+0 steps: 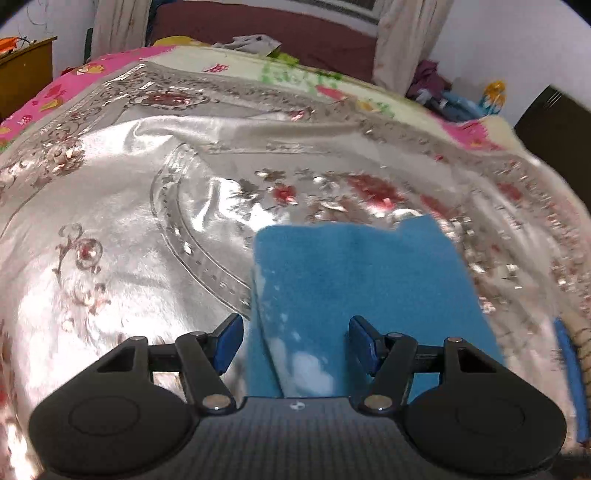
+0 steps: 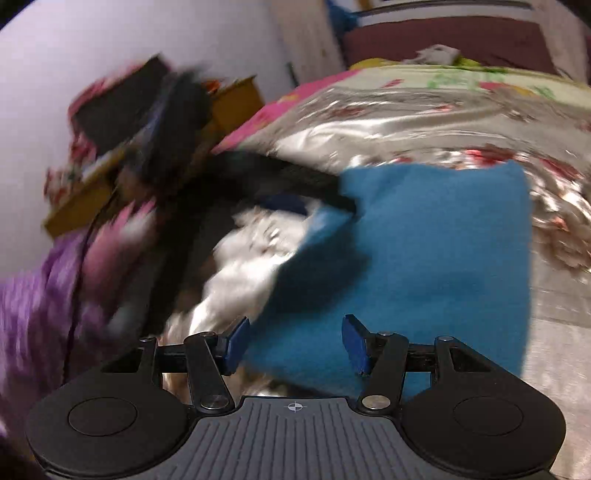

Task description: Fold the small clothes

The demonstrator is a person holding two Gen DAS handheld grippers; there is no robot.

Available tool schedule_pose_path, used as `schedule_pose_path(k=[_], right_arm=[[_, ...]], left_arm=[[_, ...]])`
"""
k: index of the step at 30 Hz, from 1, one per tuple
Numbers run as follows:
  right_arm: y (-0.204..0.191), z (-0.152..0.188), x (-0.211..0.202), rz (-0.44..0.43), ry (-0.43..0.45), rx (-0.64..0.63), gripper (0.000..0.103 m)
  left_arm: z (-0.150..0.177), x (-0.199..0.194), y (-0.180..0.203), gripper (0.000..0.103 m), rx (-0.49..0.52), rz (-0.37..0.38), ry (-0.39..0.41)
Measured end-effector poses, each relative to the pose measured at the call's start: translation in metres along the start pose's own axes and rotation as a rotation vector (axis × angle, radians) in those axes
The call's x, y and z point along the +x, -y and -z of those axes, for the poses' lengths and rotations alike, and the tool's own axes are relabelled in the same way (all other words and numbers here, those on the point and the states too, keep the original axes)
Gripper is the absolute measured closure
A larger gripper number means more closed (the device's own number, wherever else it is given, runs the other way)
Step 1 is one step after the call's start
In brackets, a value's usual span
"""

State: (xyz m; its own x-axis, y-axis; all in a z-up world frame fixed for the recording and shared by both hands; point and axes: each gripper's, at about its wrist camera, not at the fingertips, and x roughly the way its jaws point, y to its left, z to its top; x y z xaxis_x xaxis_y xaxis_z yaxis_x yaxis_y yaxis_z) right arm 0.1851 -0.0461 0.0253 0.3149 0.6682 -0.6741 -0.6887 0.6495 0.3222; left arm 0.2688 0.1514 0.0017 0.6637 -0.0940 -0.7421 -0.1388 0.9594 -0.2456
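A small blue cloth (image 1: 369,288) lies on the shiny silver floral bedspread (image 1: 129,221). In the left wrist view it runs from mid-frame down between my fingers; its near left edge has white patches. My left gripper (image 1: 295,343) is open, fingers on either side of the cloth's near end. In the right wrist view the blue cloth (image 2: 424,266) lies ahead and to the right, its left corner raised. My right gripper (image 2: 295,345) is open over the cloth's near edge. The left gripper (image 2: 280,181) shows blurred at the cloth's far left corner.
A pink and cream floral sheet (image 1: 55,92) lies under the bedspread. A wooden cabinet (image 1: 22,70) stands at the far left. A maroon headboard (image 1: 258,26) and curtains lie behind. Loose clothes (image 1: 436,81) sit at the far right. A purple sleeve (image 2: 33,302) shows at left.
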Motion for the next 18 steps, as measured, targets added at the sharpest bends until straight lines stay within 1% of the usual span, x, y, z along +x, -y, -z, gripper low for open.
schedule_pose_path(k=[1, 2, 3, 4, 5, 6, 7, 8, 10, 12, 14, 16, 18], right_arm=[[-0.007, 0.005, 0.006, -0.001, -0.017, -0.026, 0.051], [-0.014, 0.008, 0.013, 0.017, -0.039, -0.059, 0.054], [-0.02, 0.01, 0.023, 0.047, -0.06, -0.088, 0.067], [-0.022, 0.01, 0.032, 0.055, -0.085, -0.09, 0.078], [-0.02, 0.01, 0.039, 0.045, -0.107, -0.069, 0.082], [-0.016, 0.006, 0.047, 0.024, -0.127, -0.022, 0.088], [-0.012, 0.002, 0.053, 0.008, -0.134, 0.014, 0.092], [-0.009, -0.003, 0.058, -0.002, -0.135, 0.038, 0.093], [-0.004, -0.006, 0.069, -0.005, -0.138, 0.078, 0.094], [0.0, -0.005, 0.079, -0.01, -0.155, 0.098, 0.097], [0.003, -0.002, 0.087, -0.011, -0.163, 0.112, 0.098], [0.006, -0.003, 0.097, -0.019, -0.167, 0.133, 0.098], [0.009, -0.002, 0.092, -0.028, -0.164, 0.173, 0.098]], left_arm=[[-0.003, 0.005, 0.001, 0.037, 0.017, -0.02, 0.001], [-0.004, 0.008, 0.002, 0.042, 0.033, -0.039, 0.005], [-0.005, 0.01, 0.002, 0.049, 0.048, -0.055, 0.004], [-0.008, 0.014, 0.002, 0.052, 0.063, -0.061, -0.004], [-0.01, 0.016, 0.002, 0.056, 0.075, -0.069, -0.007], [-0.013, 0.021, 0.002, 0.057, 0.091, -0.087, -0.005], [-0.014, 0.023, 0.003, 0.057, 0.106, -0.104, -0.001], [-0.014, 0.027, 0.001, 0.056, 0.112, -0.115, -0.001], [-0.013, 0.035, -0.008, 0.056, 0.081, -0.108, -0.011], [-0.01, 0.039, -0.016, 0.055, 0.065, -0.113, -0.007], [-0.006, 0.042, -0.02, 0.054, 0.058, -0.128, -0.003], [-0.004, 0.041, -0.016, 0.053, 0.077, -0.16, 0.01], [-0.004, 0.038, -0.011, 0.053, 0.105, -0.193, 0.019]])
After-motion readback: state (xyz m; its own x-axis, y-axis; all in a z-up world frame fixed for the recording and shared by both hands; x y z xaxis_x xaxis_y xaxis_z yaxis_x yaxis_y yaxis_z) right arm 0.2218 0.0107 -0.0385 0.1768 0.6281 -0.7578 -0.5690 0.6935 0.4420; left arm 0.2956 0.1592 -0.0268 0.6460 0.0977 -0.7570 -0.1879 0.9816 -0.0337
